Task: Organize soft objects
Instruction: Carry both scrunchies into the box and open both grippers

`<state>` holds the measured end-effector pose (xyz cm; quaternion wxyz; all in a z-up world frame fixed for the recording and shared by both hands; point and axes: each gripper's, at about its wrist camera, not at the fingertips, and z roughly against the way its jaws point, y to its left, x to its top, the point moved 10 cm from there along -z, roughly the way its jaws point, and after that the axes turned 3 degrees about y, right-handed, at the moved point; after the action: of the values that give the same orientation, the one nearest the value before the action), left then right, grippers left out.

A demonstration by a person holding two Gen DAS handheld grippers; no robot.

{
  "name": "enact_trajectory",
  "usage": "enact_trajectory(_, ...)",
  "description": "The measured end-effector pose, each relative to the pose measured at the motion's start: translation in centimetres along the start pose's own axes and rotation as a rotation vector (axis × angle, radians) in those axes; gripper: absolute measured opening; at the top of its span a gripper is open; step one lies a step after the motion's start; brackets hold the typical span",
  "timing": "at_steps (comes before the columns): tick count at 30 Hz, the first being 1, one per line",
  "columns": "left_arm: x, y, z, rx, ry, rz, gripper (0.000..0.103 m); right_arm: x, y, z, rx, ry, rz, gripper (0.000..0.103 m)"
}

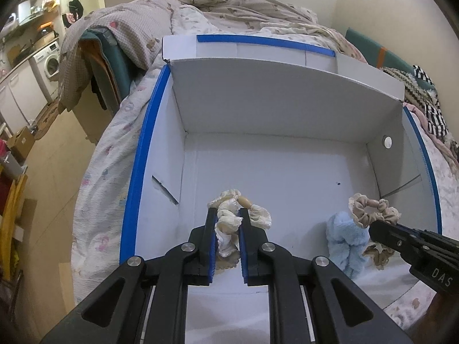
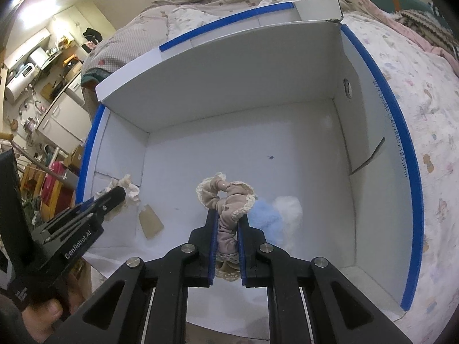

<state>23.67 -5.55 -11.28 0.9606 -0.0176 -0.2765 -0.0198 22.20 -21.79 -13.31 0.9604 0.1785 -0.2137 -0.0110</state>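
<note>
My left gripper is shut on a cream scrunchie with a tan bead, held over the near left floor of the white box. My right gripper is shut on a beige lace-edged scrunchie, held low over the near right of the box; it also shows in the left wrist view. A fluffy light-blue scrunchie lies on the box floor just beside the right gripper, also seen in the right wrist view. The left gripper shows in the right wrist view with cream fabric at its tip.
The box has blue-taped rims and an upright back flap, and sits on a bed with a patterned sheet. A tan paper tag lies on the box floor. Rumpled bedding lies behind the box.
</note>
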Motion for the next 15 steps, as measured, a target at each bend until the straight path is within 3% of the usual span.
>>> enact_trajectory(9,-0.6,0.4,-0.8,0.022,0.038,0.001,0.017,-0.2,-0.5,0.3,-0.003,-0.007,-0.012,0.017)
enact_trajectory(12,-0.9,0.4,-0.9,0.023,0.048,0.006,0.025,-0.1,-0.7,0.5,0.012,-0.013,-0.037,0.032)
enact_trajectory(14,-1.0,0.4,-0.9,0.015,0.052,0.006,0.032,0.1,-1.0,0.8,-0.017,-0.034,-0.035,0.056)
enact_trajectory(15,-1.0,0.2,-0.9,-0.001,0.056,0.004,0.036,0.3,-1.2,1.1,-0.038,-0.048,-0.034,0.076)
